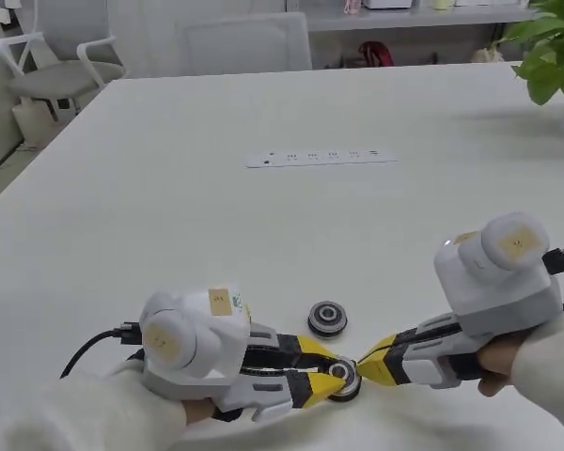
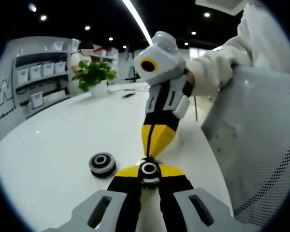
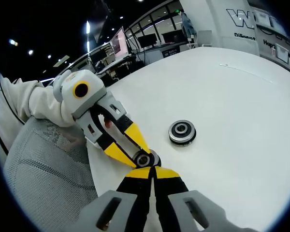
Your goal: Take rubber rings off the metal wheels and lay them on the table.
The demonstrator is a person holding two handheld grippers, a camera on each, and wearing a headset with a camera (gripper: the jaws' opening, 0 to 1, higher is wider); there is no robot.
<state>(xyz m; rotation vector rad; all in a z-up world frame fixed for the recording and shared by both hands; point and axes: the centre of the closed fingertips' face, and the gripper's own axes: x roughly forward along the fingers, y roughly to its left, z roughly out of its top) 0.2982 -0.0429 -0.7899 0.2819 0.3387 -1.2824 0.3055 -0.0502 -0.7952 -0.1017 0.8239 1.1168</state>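
A small metal wheel (image 1: 342,378) with a black rubber ring sits between the yellow tips of my left gripper (image 1: 333,374), which is shut on it just above the white table (image 1: 263,235). In the left gripper view the wheel (image 2: 149,173) faces the camera between my own jaws (image 2: 149,169). My right gripper (image 1: 362,366) comes in from the right, its tips pinched together on the ring at the wheel's rim (image 3: 144,159); I see the same contact from the left gripper's side (image 2: 153,153). A second wheel (image 1: 327,318) with its ring on lies flat on the table just beyond.
A white power strip (image 1: 321,157) lies mid-table. A potted plant (image 1: 553,52) stands at the far right corner, a chair (image 1: 56,70) at the far left. A black cable (image 1: 89,343) trails from the left gripper. A grey mesh chair (image 2: 261,145) is by the near table edge.
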